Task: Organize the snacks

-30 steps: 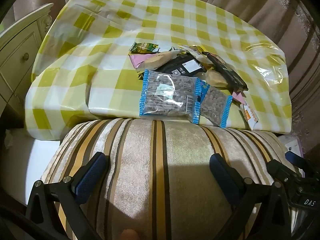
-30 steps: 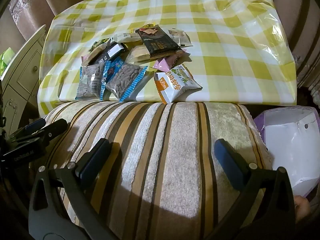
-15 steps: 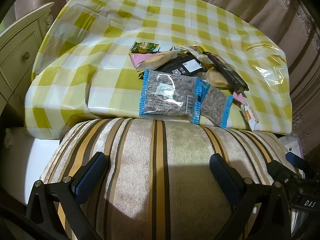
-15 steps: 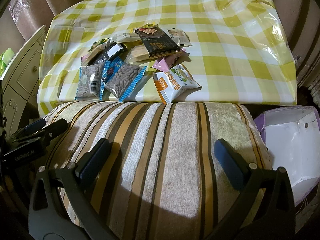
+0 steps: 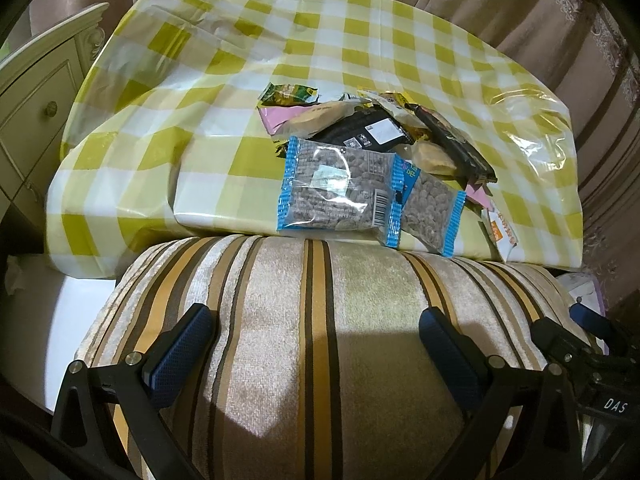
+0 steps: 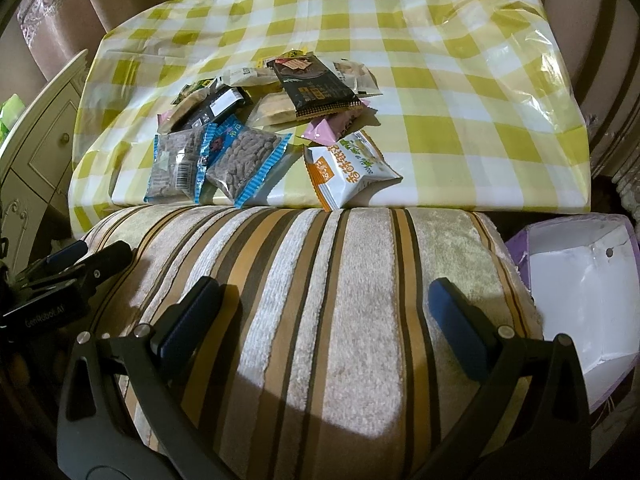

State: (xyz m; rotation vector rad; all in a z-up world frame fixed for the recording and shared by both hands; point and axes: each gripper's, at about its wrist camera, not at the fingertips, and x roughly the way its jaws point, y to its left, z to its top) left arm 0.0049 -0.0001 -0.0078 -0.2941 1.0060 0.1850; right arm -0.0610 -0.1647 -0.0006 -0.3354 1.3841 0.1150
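Note:
A pile of snack packets lies near the front edge of a table with a yellow checked cloth [image 5: 224, 92]. It holds two clear blue-edged nut bags [image 5: 336, 190] [image 6: 244, 160], a black packet [image 6: 312, 88], a white-and-orange packet [image 6: 352, 168] and pink wrappers [image 6: 324, 132]. My left gripper [image 5: 316, 354] is open and empty above a striped cushion [image 5: 320, 320], short of the pile. My right gripper [image 6: 324, 320] is open and empty above the same cushion [image 6: 320, 280]. An open purple box with a white inside [image 6: 584, 292] sits to the right.
A cream drawer cabinet [image 5: 36, 108] stands left of the table. Brown curtains [image 5: 540, 20] hang behind it. The left gripper also shows at the left edge of the right wrist view [image 6: 60, 276], the right gripper at the right edge of the left wrist view [image 5: 588, 344].

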